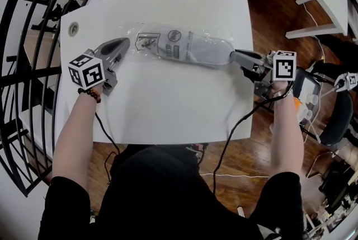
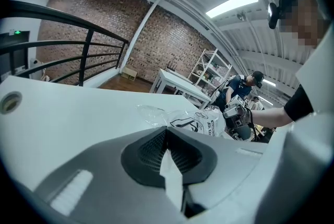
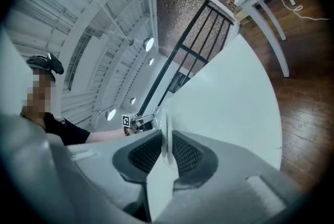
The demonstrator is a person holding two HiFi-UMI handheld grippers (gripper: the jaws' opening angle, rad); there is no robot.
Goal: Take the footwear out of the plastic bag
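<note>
Pinching the slipper (image 1: 196, 48) by its sole edge, right tool (image 1: 234, 56) is clamped; left tool (image 1: 126, 43) sits closed at the plastic bag (image 1: 140, 36). Likely light, floppy, slippery.

The person wears a black short-sleeved top (image 1: 168, 194) and a dark bead bracelet (image 1: 90, 94) on the left wrist. The left tongs (image 1: 125, 42) and right tongs (image 1: 234, 56) are grey with dark ribbed pads (image 2: 150, 152). Each bears a white cube (image 1: 86, 70) of black square markers and trails a black cable (image 1: 238, 124).
</note>
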